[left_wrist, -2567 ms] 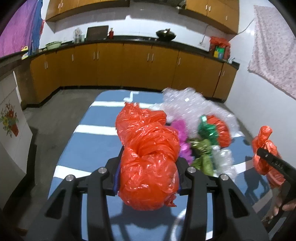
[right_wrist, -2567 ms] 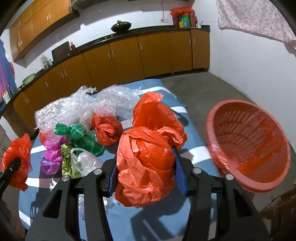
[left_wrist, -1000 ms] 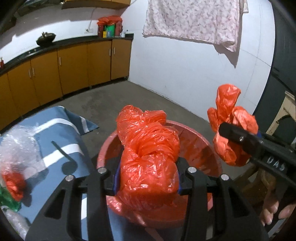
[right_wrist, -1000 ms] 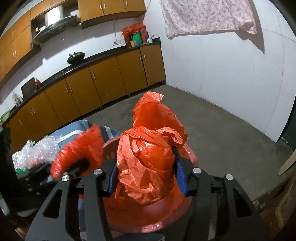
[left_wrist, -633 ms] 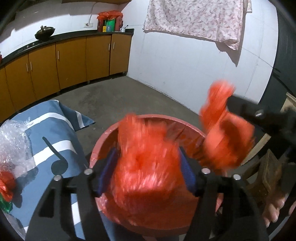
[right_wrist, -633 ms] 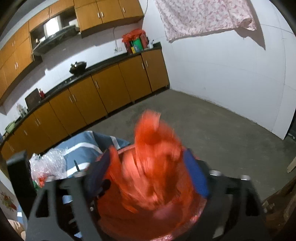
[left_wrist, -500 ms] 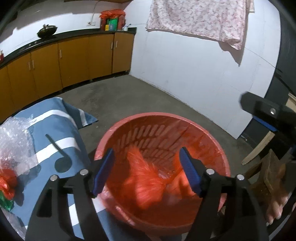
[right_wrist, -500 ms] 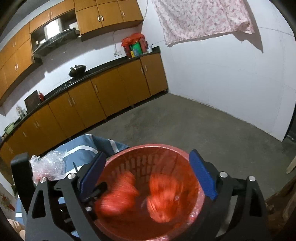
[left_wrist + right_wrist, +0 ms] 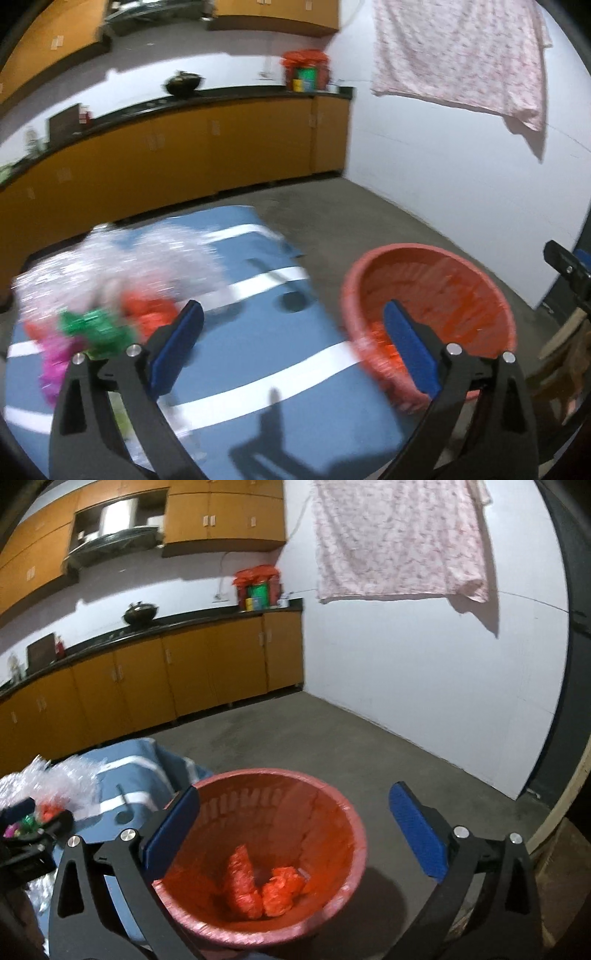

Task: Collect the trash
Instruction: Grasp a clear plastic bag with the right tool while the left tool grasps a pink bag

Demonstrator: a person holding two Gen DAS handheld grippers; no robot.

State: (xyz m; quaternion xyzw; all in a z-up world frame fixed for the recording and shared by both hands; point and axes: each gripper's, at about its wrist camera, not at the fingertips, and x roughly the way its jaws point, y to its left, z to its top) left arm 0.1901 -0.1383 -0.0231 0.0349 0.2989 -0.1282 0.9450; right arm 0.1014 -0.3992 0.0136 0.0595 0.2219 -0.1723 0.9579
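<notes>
A red plastic basket (image 9: 325, 797) stands on the floor by the table's right edge; it also shows in the left wrist view (image 9: 428, 266). Two red plastic bags (image 9: 258, 886) lie in its bottom. My right gripper (image 9: 295, 834) is open and empty above the basket. My left gripper (image 9: 291, 343) is open and empty, over the blue striped tablecloth (image 9: 258, 354) between the basket and a blurred pile of trash: bubble wrap (image 9: 122, 258), a red bag (image 9: 147, 314), green (image 9: 92, 328) and pink (image 9: 55, 362) bags.
Orange kitchen cabinets (image 9: 147, 679) with a black counter run along the back wall. A floral cloth (image 9: 399, 539) hangs on the white wall at right. Bare concrete floor (image 9: 332, 738) lies beyond the basket. Wooden pieces (image 9: 561, 332) stand at far right.
Both grippers opened over the basket and dropped their red bags into it. The left gripper has since swung left toward the table and trash pile; the right stays over the basket.
</notes>
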